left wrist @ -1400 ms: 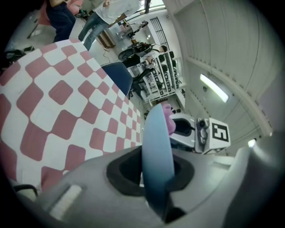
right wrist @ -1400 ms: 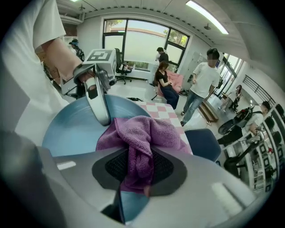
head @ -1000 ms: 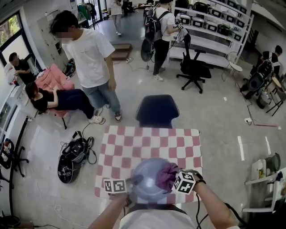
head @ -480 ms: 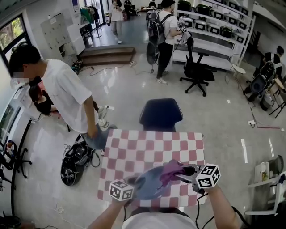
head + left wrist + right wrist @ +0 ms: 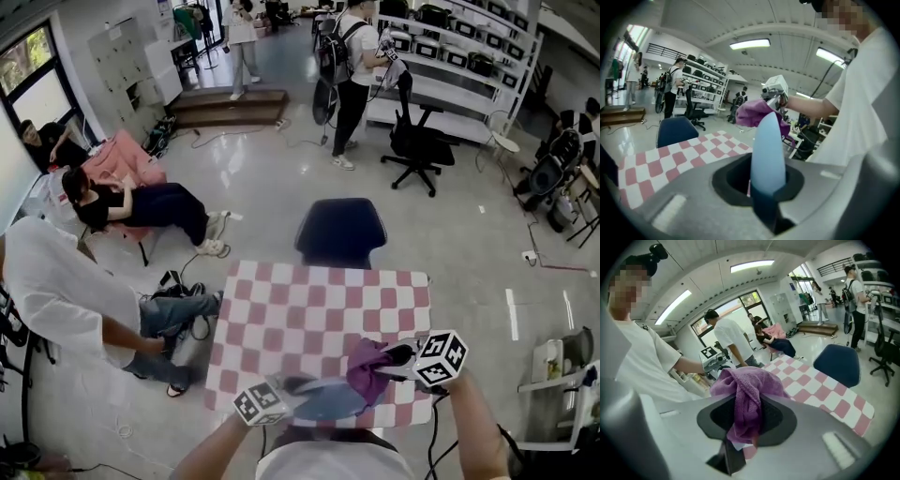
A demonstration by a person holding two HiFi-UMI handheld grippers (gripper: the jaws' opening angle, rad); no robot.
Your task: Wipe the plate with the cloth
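Observation:
The pale blue plate hangs tilted over the near edge of the checked table, gripped at its left rim by my left gripper. From the left gripper view the plate stands edge-on between the jaws, with the purple cloth behind its top. My right gripper is shut on the purple cloth, which rests against the plate's right side. In the right gripper view the cloth bunches out of the jaws and hides what lies behind it.
A dark blue chair stands at the table's far side. A person in a white shirt bends down beside the table's left edge, near a black bag on the floor. More people and shelves are farther back.
The plate has tipped from nearly flat to steeply tilted and dropped lower. My right gripper with the cloth moved right and up along the plate. The person in white walked to the table's left and crouched.

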